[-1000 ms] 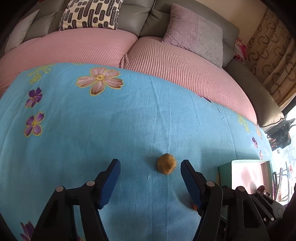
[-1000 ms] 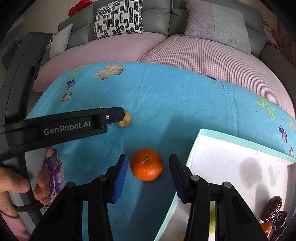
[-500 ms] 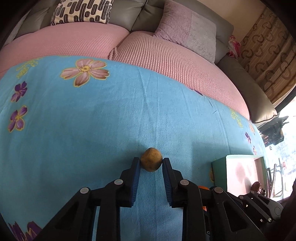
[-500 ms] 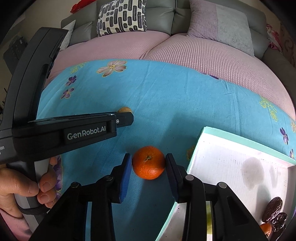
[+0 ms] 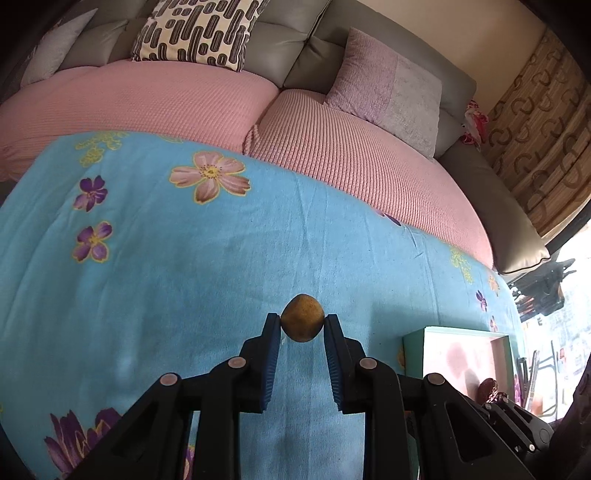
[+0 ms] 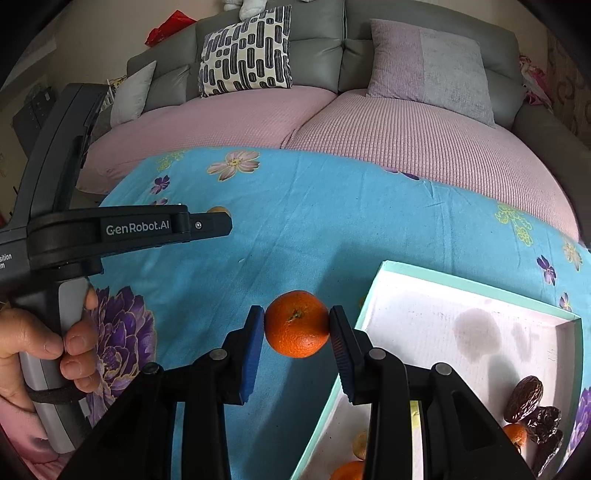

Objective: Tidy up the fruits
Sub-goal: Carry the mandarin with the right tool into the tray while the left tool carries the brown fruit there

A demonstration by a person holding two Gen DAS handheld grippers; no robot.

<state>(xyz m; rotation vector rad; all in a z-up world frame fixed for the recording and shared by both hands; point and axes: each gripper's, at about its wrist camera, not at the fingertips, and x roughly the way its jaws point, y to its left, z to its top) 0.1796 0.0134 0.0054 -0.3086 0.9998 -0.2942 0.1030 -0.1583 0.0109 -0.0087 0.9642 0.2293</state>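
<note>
My left gripper (image 5: 303, 323) is shut on a small tan round fruit (image 5: 303, 317), held between its blue pads above the blue floral cloth (image 5: 184, 266). My right gripper (image 6: 297, 325) is shut on an orange mandarin (image 6: 296, 324) just left of the box. The teal-rimmed white box (image 6: 476, 332) lies at the right and holds dark dates (image 6: 532, 402) and more small orange fruit (image 6: 515, 434) near its front. In the right wrist view the left gripper (image 6: 218, 221) shows side-on, the tan fruit (image 6: 218, 211) peeking behind its tip.
A person's hand (image 6: 40, 350) grips the left tool's handle at the left. A pink-covered sofa (image 5: 369, 158) with a patterned cushion (image 5: 199, 33) and a mauve cushion (image 5: 388, 88) lies behind the cloth. The box corner (image 5: 465, 354) shows at the right of the left wrist view.
Both grippers went from open to shut, the left on the tan fruit and the right on the mandarin. Each fruit now appears raised off the cloth.
</note>
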